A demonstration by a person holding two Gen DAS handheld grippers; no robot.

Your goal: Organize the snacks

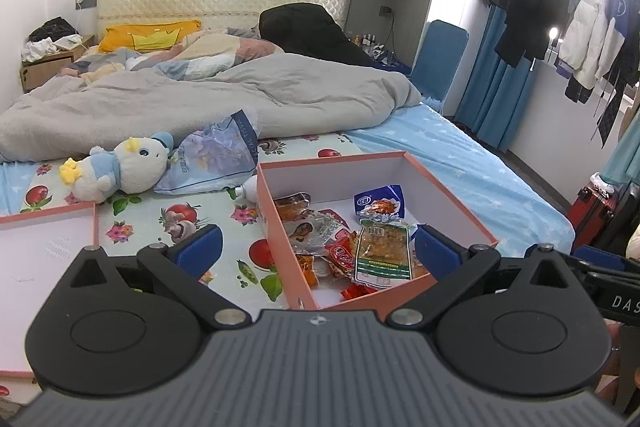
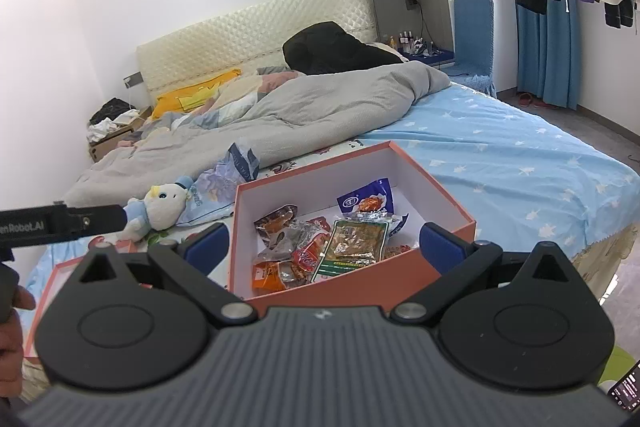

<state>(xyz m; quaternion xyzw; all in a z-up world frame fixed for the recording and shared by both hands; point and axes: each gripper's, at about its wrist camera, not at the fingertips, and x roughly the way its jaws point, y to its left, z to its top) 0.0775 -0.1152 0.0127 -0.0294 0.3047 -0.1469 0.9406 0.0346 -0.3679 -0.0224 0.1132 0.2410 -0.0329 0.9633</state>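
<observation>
Both pairs of fingers stand spread wide and hold nothing. Just ahead of the left gripper (image 1: pixel 318 247) and the right gripper (image 2: pixel 326 245) sits the orange box (image 2: pixel 440 187) near the bed's foot edge, snack packets (image 2: pixel 320 247) heaped inside. The green packet (image 1: pixel 384 253) runs lengthwise away from the fingers; both hands look equally near.

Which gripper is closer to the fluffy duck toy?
Left. The left gripper hangs open just right of the duck toy; the right gripper, also open, sits farther right, over the snack box.
</observation>
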